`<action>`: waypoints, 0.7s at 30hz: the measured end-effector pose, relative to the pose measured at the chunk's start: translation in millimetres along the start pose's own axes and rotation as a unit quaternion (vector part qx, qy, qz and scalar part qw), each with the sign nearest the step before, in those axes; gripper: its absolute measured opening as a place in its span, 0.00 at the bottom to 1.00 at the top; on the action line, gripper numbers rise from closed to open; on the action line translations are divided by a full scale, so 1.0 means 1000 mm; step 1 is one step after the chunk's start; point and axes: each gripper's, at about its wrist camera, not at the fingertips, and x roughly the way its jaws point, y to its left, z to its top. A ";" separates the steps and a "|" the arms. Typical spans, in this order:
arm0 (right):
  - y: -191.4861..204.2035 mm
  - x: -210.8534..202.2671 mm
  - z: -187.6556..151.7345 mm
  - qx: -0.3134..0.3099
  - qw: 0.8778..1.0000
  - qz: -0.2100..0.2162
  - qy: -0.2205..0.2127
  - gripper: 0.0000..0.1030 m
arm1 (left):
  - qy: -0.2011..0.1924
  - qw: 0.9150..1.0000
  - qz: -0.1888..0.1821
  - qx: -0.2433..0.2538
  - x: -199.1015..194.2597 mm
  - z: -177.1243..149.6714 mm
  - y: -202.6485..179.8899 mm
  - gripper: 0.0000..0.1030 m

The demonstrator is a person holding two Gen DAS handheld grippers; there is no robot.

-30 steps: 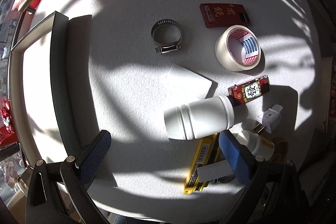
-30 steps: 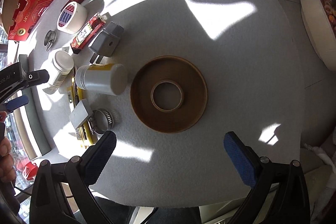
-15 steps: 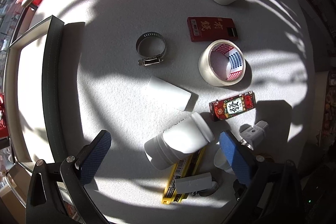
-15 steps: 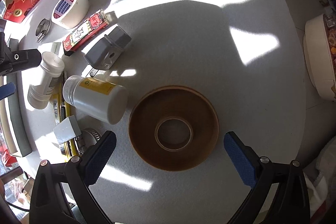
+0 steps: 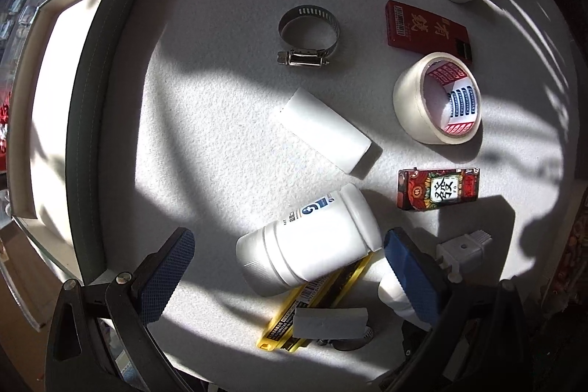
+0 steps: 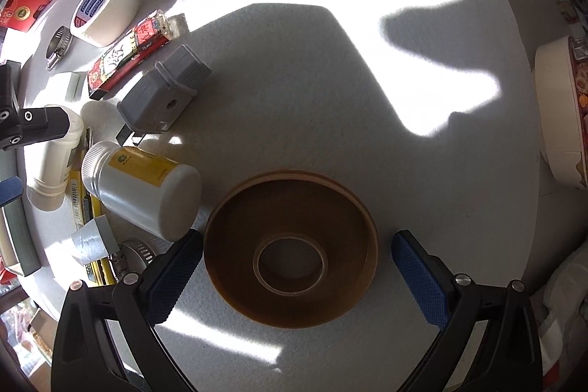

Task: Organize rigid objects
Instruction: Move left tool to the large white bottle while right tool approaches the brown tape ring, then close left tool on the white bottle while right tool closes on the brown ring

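Both grippers are seen spread wide, nothing grasped. At the table's left edge a grey-walled tray [image 5: 92, 120] is found; the left gripper [image 5: 286, 267] is held over a white bottle [image 5: 312, 245] lying on its side across a yellow utility knife [image 5: 316, 300]; its right finger [image 5: 408, 267] is seen beside the bottle's base. Farther in, a hose clamp [image 5: 308, 35], a white block [image 5: 327, 135], a cream tape roll [image 5: 437, 103] and a red patterned box [image 5: 439, 188] are laid apart. Rightward, the right gripper [image 6: 297, 267] is placed astride a large brown tape roll [image 6: 290, 248], its fingers [image 6: 419, 278] flanking the roll; whether they touch it cannot be told; a yellow-labelled bottle [image 6: 143, 190] lies just left.
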 end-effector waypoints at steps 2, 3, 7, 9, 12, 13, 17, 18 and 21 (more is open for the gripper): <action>-0.005 -0.003 -0.015 0.001 1.000 0.005 -0.002 1.00 | 0.013 1.000 0.001 -0.011 0.010 0.002 -0.001 1.00; -0.007 -0.004 -0.015 0.001 1.000 0.004 -0.001 1.00 | 0.024 1.000 -0.001 -0.018 0.017 0.005 0.000 1.00; -0.007 -0.003 -0.013 0.002 1.000 0.004 -0.002 1.00 | 0.056 0.998 -0.018 -0.036 0.039 0.008 0.005 1.00; -0.008 -0.005 -0.019 0.003 1.000 0.005 -0.006 1.00 | 0.059 0.997 -0.023 -0.043 0.045 0.010 0.007 1.00; -0.004 -0.004 -0.020 0.001 1.000 0.005 -0.014 1.00 | 0.060 0.997 -0.022 -0.043 0.049 0.014 0.004 1.00; -0.003 -0.003 -0.019 0.002 1.000 0.005 -0.014 1.00 | 0.065 0.997 -0.021 -0.043 0.049 0.015 -0.003 1.00; -0.006 -0.002 -0.028 0.001 1.000 0.006 -0.004 1.00 | 0.086 0.995 -0.024 -0.047 0.063 0.026 -0.015 1.00; -0.006 -0.002 -0.025 0.001 1.000 0.006 0.002 1.00 | 0.091 0.994 -0.025 -0.046 0.063 0.033 -0.012 1.00; -0.009 0.003 -0.019 0.001 1.000 0.004 0.016 1.00 | 0.093 0.994 -0.025 -0.043 0.063 0.039 -0.002 0.98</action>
